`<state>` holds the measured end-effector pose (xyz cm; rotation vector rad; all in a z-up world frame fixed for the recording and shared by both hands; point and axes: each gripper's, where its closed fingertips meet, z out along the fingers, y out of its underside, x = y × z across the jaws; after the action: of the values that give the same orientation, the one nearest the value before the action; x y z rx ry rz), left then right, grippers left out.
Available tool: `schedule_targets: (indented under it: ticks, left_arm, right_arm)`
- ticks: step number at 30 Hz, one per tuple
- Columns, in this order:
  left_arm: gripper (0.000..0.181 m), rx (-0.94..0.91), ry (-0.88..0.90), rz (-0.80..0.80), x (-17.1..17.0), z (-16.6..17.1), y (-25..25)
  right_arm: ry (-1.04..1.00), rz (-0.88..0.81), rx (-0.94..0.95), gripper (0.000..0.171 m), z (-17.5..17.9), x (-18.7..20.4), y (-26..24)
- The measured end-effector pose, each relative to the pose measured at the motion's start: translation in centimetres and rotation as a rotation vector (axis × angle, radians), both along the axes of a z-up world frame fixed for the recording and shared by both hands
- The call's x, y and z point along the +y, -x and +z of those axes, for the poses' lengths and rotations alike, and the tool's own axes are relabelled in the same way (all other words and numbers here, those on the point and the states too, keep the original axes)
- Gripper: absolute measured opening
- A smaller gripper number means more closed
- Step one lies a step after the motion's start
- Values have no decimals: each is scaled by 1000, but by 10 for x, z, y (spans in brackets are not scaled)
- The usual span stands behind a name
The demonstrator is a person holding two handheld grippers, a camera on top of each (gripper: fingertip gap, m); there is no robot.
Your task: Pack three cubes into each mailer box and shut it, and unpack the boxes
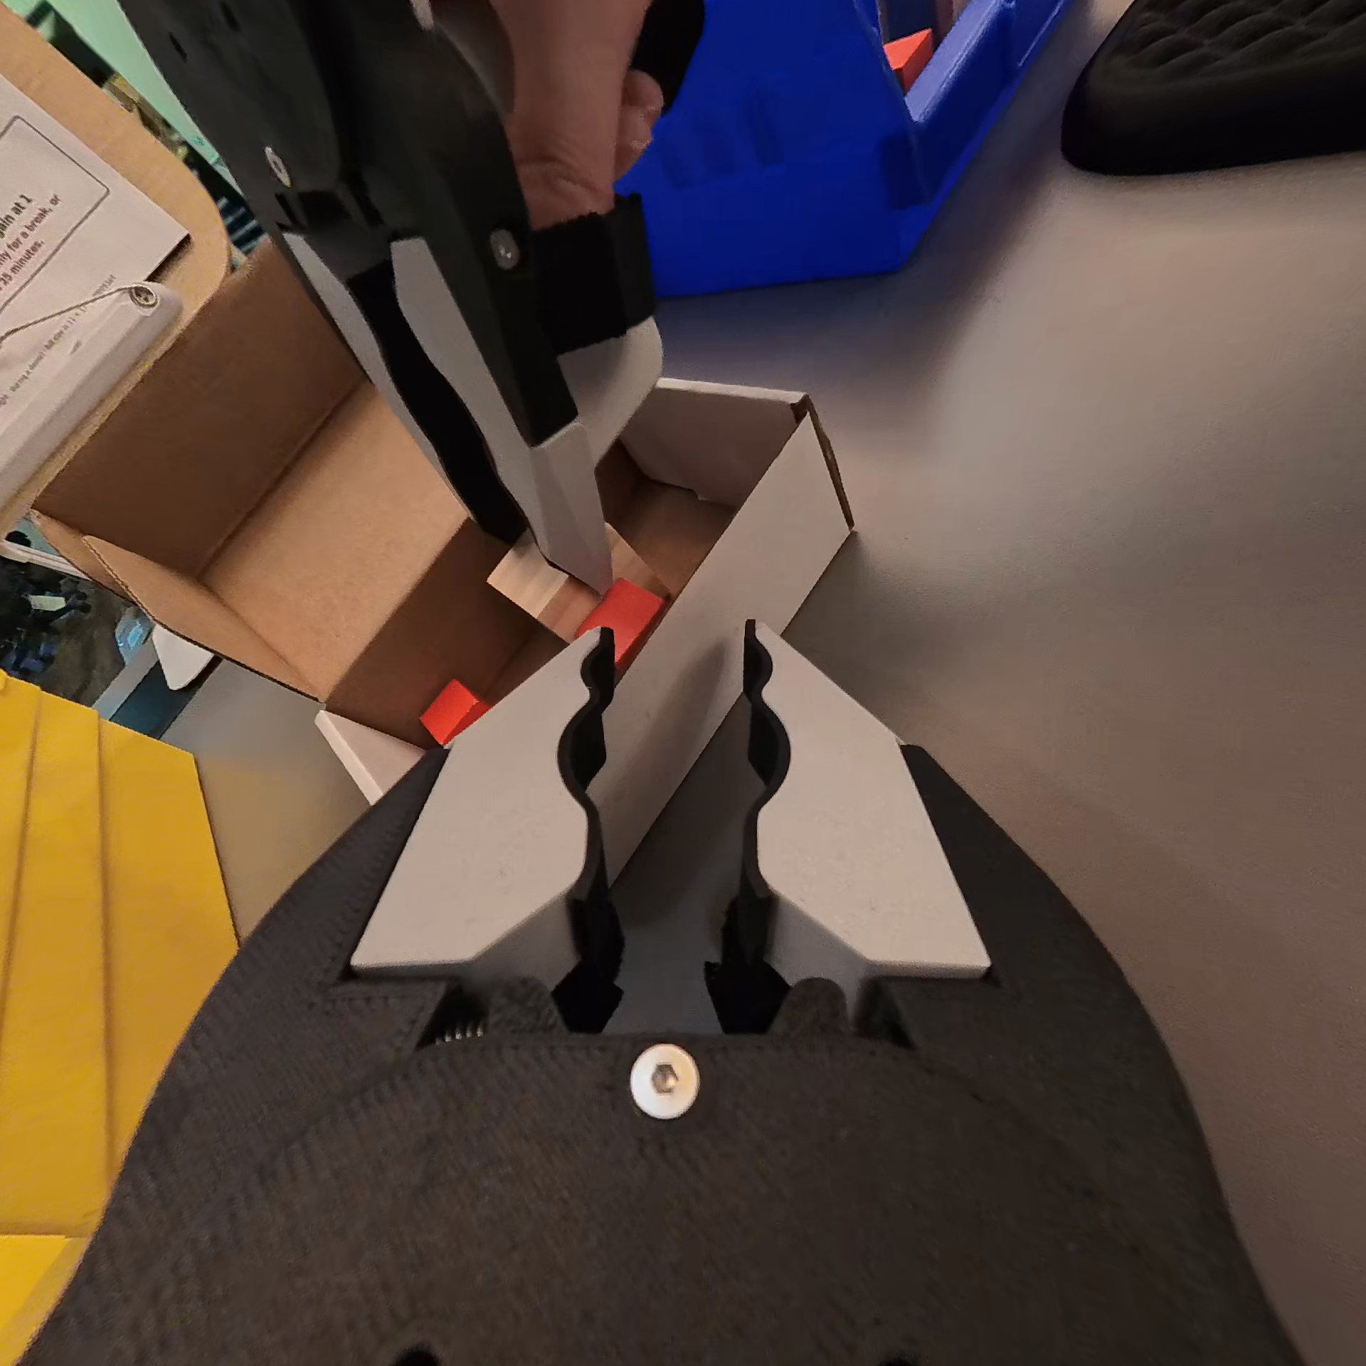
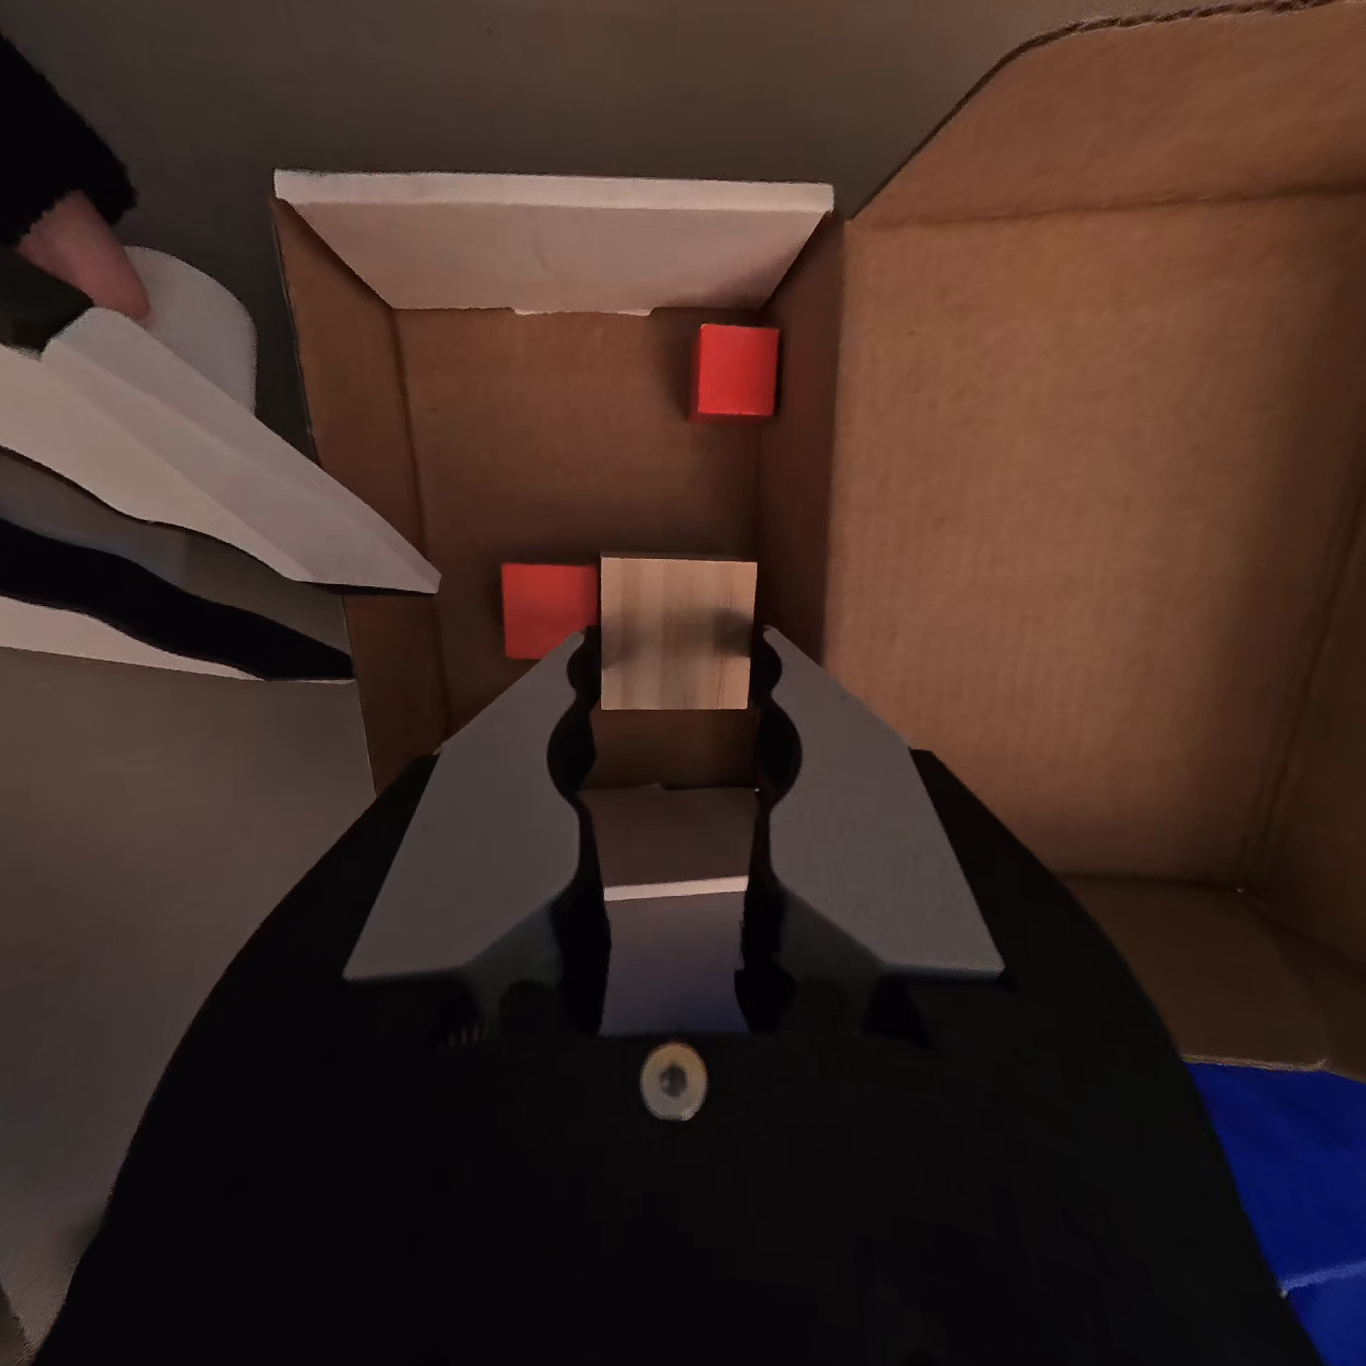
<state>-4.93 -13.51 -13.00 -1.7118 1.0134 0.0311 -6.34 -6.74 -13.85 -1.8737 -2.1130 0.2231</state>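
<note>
- While both tongs work over it, the grey table (image 1: pixel 1072 517) carries everything; the largest item on it is the open mailer box (image 1: pixel 746 613), white outside, brown inside, with its lid (image 2: pixel 1072 517) folded back flat beside the tray.
- A blue bin (image 1: pixel 776 170) stands behind the box, apart from it, with a red block (image 1: pixel 908 55) visible inside.
- Yellow sheets (image 1: pixel 81 924) lie at the near left edge; a card with printed paper (image 1: pixel 66 244) stands behind the lid.
- A dark mesh-textured object (image 1: pixel 1220 81) sits at the far right corner of the table.
- The right gripper (image 2: pixel 674 636) reaches down into the box tray, clenched on the plain wooden cube (image 2: pixel 676 632), one finger pressed to each side face. The cube sits near the lid-side wall; I cannot tell whether it rests on the floor or is lifted.
- The left gripper (image 1: pixel 676 636) hovers at the box's outer long wall, fingers parted and holding nothing; that wall edge passes between them.
- A red cube (image 2: pixel 548 607) lies on the box floor, touching the wooden cube's side.
- A second red cube (image 2: pixel 735 369) lies in the far corner of the tray, well apart from the other two.
</note>
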Motion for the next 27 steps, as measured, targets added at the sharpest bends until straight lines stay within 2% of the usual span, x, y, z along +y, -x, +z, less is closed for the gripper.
schedule_targets:
  ticks: [4, 9, 13, 16, 21, 27]
  left_arm:
    - [34, 11, -6, 0, 0, 0, 0]
    - [35, 31, -18, 1, 0, -1, 0]
    - [36, 27, -49, -11, -4, 6, -2]
    - [35, -61, -68, -61, -12, 21, -10]
    - [39, -160, -42, -116, -20, 31, -18]
    - [39, -118, -53, -123, -21, 26, -20]
  right_arm:
    - [-21, 9, 52, 40, 19, -2, 7]
    - [-160, 4, 136, 40, 91, -2, -5]
    - [-278, -81, 186, 40, 154, 6, -54]
    - [-307, -141, 202, 40, 174, 15, -108]
    - [-272, -319, 159, 40, 156, 44, -201]
    - [-184, -539, 105, 41, 86, 84, -251]
